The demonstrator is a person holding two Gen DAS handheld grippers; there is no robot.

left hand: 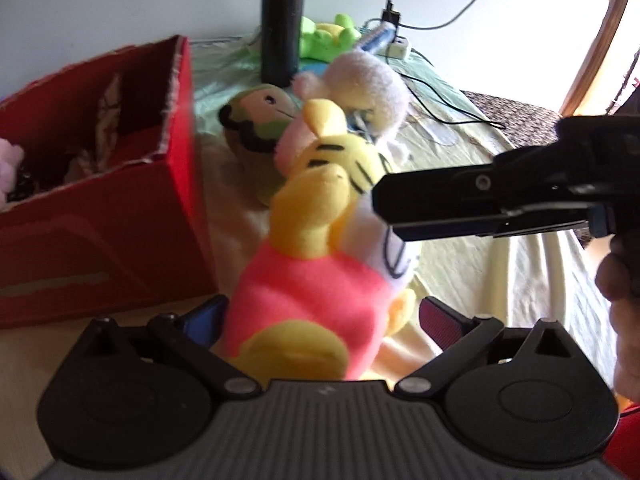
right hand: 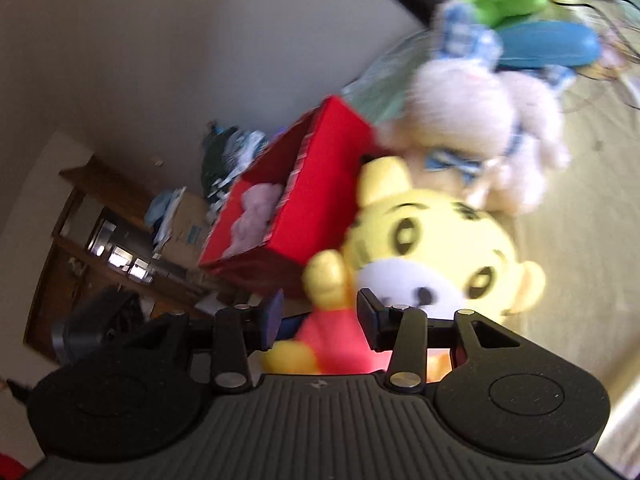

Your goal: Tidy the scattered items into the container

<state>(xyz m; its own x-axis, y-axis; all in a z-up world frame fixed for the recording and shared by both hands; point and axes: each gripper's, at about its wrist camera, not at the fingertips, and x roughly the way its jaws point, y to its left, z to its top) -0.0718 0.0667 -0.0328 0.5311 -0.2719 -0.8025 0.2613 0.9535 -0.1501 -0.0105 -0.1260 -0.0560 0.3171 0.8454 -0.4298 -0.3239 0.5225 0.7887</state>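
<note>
While the left gripper (left hand: 320, 316) stands spread around the yellow tiger plush (left hand: 304, 280), its pads off the pink body, the right gripper (right hand: 320, 312) is half-spread astride the toy's arm. At ten o'clock, the red box (left hand: 120, 216) holds a pink plush (right hand: 256, 216), plainer in the right view.

Home bedroom: pale yellow-green bedsheet (left hand: 460, 264) underfoot of soft plush toys, dark wooden shelving (right hand: 92, 236) at left of right-wrist view (cluttered), white power strip (left hand: 398, 46) upper centre.
</note>
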